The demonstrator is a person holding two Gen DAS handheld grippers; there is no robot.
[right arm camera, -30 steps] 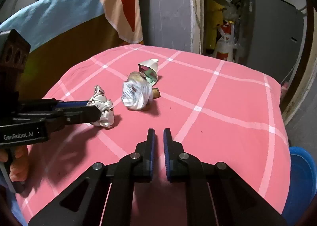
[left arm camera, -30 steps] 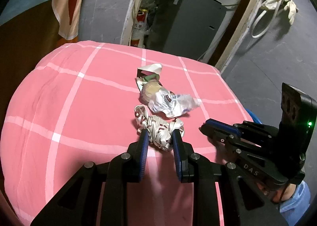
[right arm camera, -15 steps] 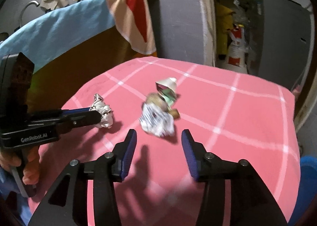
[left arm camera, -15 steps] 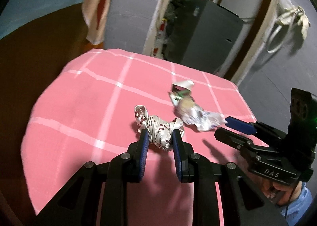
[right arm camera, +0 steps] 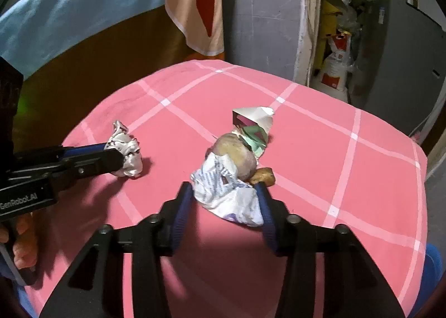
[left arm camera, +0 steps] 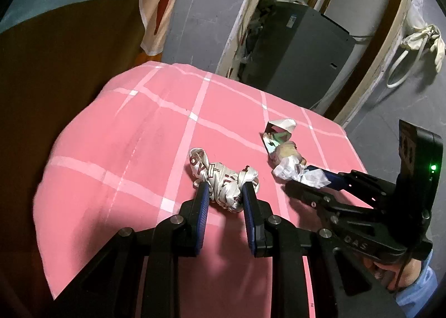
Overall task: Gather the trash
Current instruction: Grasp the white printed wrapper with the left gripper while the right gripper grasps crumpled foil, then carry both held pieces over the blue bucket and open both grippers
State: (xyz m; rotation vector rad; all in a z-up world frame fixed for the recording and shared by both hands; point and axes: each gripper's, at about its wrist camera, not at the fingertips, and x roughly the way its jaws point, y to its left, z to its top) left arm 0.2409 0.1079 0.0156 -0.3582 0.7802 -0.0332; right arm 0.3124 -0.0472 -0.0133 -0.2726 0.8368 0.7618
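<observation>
We note left gripper (left arm camera: 225, 192) clamped on knotted wrapper (left arm camera: 223, 182) over pink cloth (left arm camera: 125, 156) | right gripper (right arm camera: 225, 192) closing around crumpled paper (right arm camera: 228, 192), pads touching | foil carton (right arm camera: 253, 125) just behind

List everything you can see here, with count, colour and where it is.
knotted wrapper: 1, white with dark red print, in left gripper
crumpled wrapper: 1, white with blue print, between right gripper's closing jaws
brown lump: 1, tan, behind crumpled wrapper
foil carton: 1, silver-green, mid-cloth
cloth: 1, pink with white checks, under all
towel: 1, beige-red, hanging at back
sack: 1, white-red, doorway
cabinet: 1, grey, doorway
left gripper: black, blue pads
right gripper: black, blue pads
hand: holding left gripper
</observation>
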